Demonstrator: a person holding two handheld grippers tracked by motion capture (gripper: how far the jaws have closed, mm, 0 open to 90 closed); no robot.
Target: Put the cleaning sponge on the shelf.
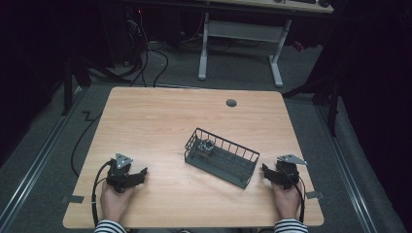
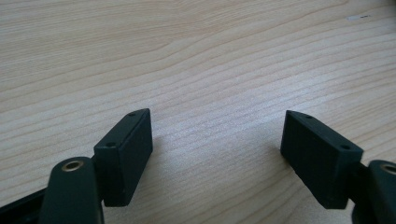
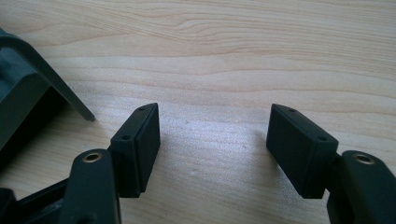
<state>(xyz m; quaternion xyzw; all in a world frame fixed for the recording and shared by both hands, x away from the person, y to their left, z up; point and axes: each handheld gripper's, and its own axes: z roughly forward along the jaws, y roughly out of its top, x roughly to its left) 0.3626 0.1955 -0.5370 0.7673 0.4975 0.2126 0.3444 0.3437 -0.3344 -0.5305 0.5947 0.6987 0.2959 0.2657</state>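
Right of centre on the bench [image 1: 145, 116] lay a dark wire basket [image 1: 222, 158], set askew, with a small grey object [image 1: 208, 145] in its ten o'clock end; its identity could not be told. At the basket's three o'clock rested the right gripper [image 1: 266, 170], fingers [image 3: 140, 144] spread, empty. At eight o'clock, well apart, rested the left gripper [image 1: 141, 174], fingers [image 2: 126, 154] likewise spread. Judgement: steady the basket wall first, then reach in from above. Pale wood grain, grey carpet, trailing cables, a white-legged desk [image 1: 243, 34] beyond.

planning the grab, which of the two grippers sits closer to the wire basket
The right gripper: it rests beside the wire basket's near right corner. The left gripper lies well off to the basket's left across bare table.
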